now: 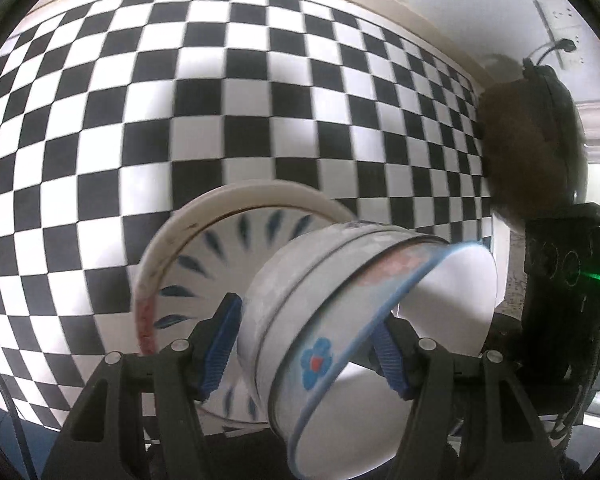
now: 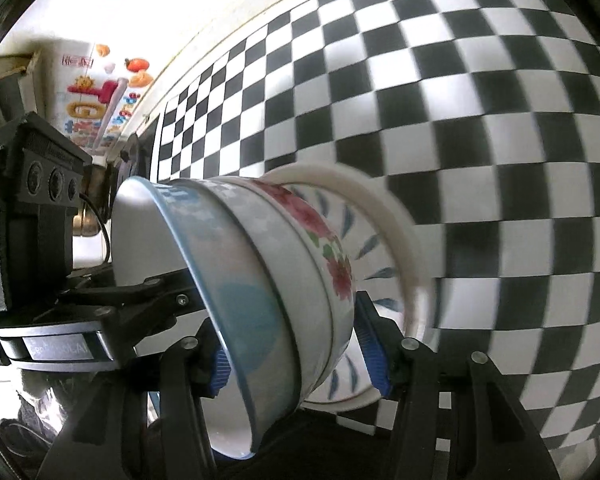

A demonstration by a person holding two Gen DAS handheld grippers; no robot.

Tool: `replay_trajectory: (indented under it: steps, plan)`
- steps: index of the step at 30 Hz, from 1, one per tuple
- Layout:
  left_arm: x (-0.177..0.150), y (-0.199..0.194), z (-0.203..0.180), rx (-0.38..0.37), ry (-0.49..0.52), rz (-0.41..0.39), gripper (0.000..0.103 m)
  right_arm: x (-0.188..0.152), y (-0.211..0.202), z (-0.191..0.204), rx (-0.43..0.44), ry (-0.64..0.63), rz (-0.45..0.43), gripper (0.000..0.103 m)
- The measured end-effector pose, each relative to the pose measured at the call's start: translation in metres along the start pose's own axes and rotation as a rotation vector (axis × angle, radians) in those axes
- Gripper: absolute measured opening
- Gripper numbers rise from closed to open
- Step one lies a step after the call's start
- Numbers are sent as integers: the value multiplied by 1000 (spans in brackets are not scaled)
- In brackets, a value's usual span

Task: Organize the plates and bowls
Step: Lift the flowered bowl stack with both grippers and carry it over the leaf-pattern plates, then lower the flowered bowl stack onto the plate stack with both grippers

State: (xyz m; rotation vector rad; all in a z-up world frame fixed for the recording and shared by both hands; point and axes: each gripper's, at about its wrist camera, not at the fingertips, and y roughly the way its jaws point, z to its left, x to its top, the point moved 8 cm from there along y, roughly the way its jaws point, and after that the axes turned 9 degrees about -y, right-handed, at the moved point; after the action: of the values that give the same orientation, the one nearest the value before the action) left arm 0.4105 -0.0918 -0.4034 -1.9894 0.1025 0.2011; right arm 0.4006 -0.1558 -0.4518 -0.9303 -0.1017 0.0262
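A stack of nested bowls sits on a white plate with blue leaf marks, all held tilted above the checkered tablecloth. The top bowl has a blue rim and a blue flower. My left gripper is shut on the stack, blue pads on the plate's underside and inside the top bowl. In the right wrist view the same stack shows red flowers, with the plate beyond it. My right gripper is shut on the stack from the opposite side.
The other gripper's black body shows at the right of the left wrist view, and at the left of the right wrist view. A dark round object stands by the wall. A colourful carton stands at the table's far edge.
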Motion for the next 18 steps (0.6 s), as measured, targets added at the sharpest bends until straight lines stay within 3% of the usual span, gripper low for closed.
replay_trajectory:
  steps: [10,18]
  plan:
    - [-1,19,25,19,-33,32,61,-4,44,5,-23,9,61,55]
    - [1,20,27,18,-39,35,61,-1,48,7,-39,17,67,52]
